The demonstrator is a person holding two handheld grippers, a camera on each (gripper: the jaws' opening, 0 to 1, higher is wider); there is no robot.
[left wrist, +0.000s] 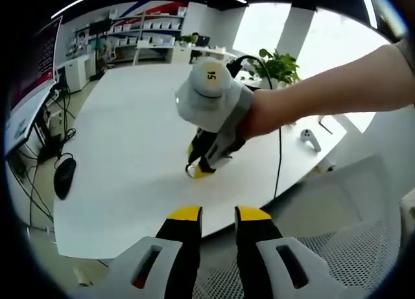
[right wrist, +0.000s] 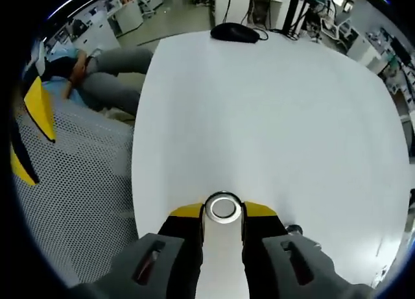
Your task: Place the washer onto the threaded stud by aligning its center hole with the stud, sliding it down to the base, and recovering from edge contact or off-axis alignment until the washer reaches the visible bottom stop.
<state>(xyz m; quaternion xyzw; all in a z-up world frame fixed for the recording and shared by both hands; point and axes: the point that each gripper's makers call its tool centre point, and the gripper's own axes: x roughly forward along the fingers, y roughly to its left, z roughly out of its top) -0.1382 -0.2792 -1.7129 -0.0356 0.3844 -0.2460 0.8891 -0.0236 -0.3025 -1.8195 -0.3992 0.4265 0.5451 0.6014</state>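
The washer [right wrist: 223, 208], a flat silver ring, sits between the yellow tips of my right gripper [right wrist: 223, 211], which is shut on it just above the white table [right wrist: 272, 117]. A small metal piece [right wrist: 293, 230], possibly the stud, pokes out just right of the right jaw; I cannot tell for certain. In the left gripper view, a hand holds the right gripper [left wrist: 197, 170] tip-down on the table [left wrist: 130, 156]. My left gripper [left wrist: 219, 215] hangs before the table's near edge, open with nothing between its tips. Its yellow tips [right wrist: 35, 107] show at the left of the right gripper view.
A black mouse [left wrist: 63, 176] [right wrist: 235, 32] lies near the table's edge. A white controller [left wrist: 310, 138], a black cable [left wrist: 279, 156] and a potted plant [left wrist: 279, 65] are on the far side. A mesh chair seat [right wrist: 71, 182] stands beside the table, with a person's legs [right wrist: 110, 72] beyond.
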